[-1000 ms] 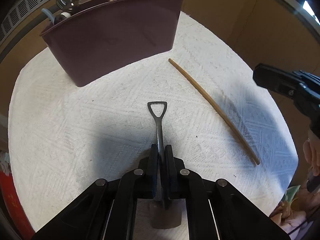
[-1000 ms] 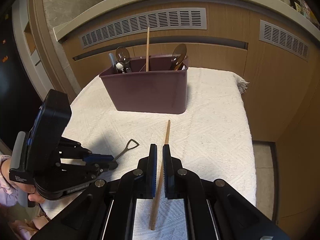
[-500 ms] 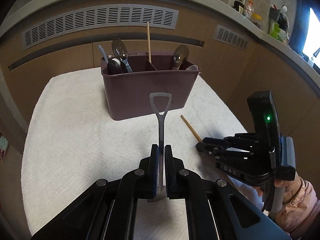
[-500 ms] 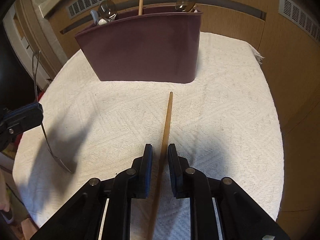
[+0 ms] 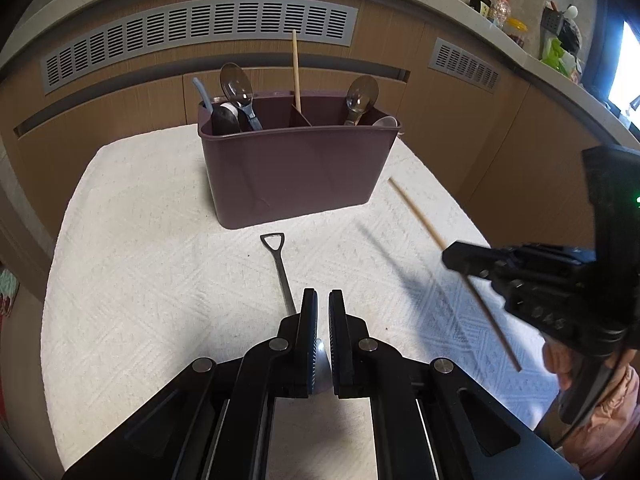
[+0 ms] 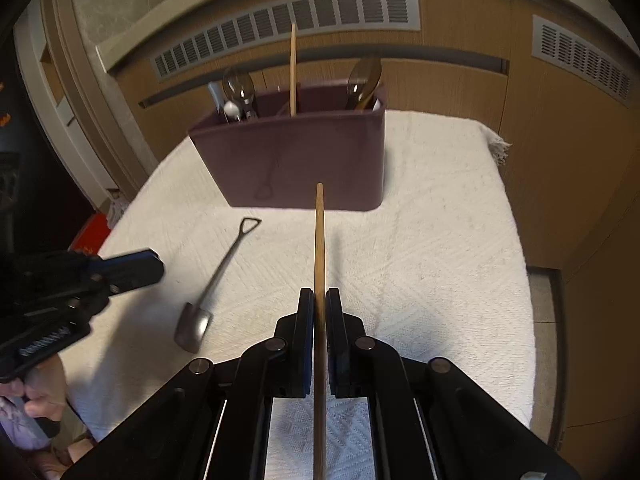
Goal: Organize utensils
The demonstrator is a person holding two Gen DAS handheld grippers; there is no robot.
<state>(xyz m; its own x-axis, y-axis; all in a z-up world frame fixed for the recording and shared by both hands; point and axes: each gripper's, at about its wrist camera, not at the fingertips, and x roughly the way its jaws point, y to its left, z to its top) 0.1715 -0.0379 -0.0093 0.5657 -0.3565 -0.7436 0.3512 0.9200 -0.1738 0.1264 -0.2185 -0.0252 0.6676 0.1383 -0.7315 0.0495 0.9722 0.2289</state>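
A shovel-shaped metal spoon lies flat on the white towel, its handle loop toward the maroon caddy. My left gripper hovers over the spoon's bowl, shut, with nothing between its fingers. My right gripper is closing tight on a wooden chopstick, which is raised off the towel and points at the caddy. The caddy holds several spoons at its two ends and one upright chopstick in the middle compartment.
The white towel covers a small table that drops off at left and right. A wooden cabinet wall with vent grilles stands just behind the caddy. A person's hand holds the left gripper at the lower left.
The spoon, held raised in my left gripper half a second ago, now lies on the towel out of the jaws. My right gripper has shut on the chopstick and lifted it.
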